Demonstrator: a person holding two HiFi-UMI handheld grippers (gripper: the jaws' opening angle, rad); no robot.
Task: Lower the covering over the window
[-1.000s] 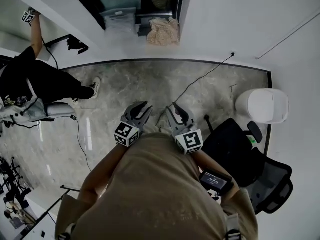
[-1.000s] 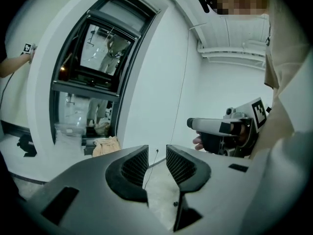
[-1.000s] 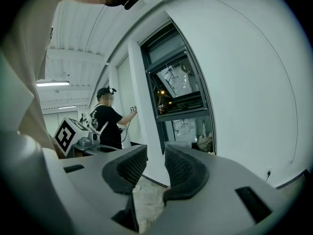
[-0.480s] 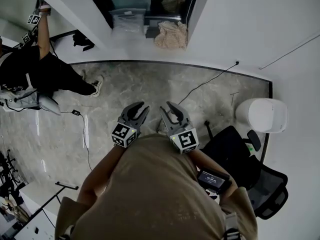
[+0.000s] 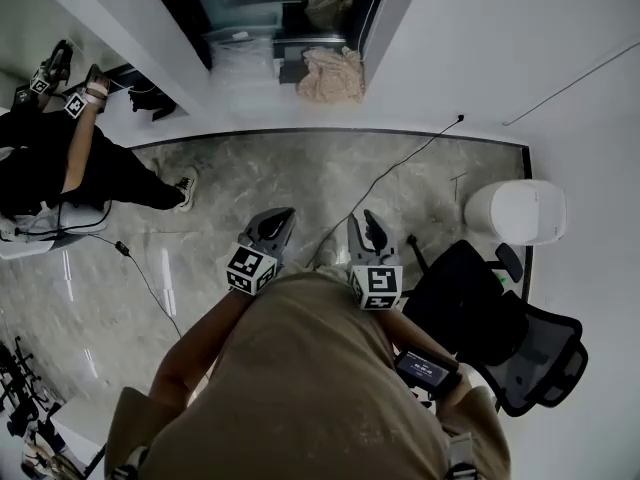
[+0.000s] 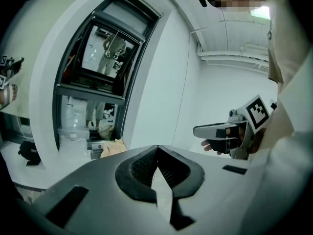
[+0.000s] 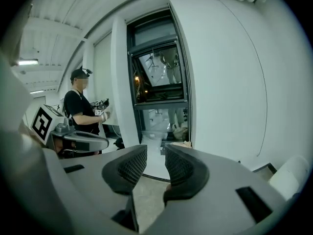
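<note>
Up ahead, well apart from both claws, stands the tall dark-framed glass window (image 7: 159, 77), uncovered; can't spot its covering. Nothing's in reach yet, so my grey left gripper (image 5: 275, 218) just snapped closed on nothing, and the grey right gripper (image 5: 363, 223) hangs agape, empty.

Tan shirt (image 5: 300, 388), grey left tongs (image 5: 282, 215), right tongs (image 5: 371, 220), square-marked cubes (image 5: 250, 268)

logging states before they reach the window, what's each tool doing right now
Left tool: shut, nothing between its jaws; they have just closed.
Right tool: open, nothing between its jaws.
</note>
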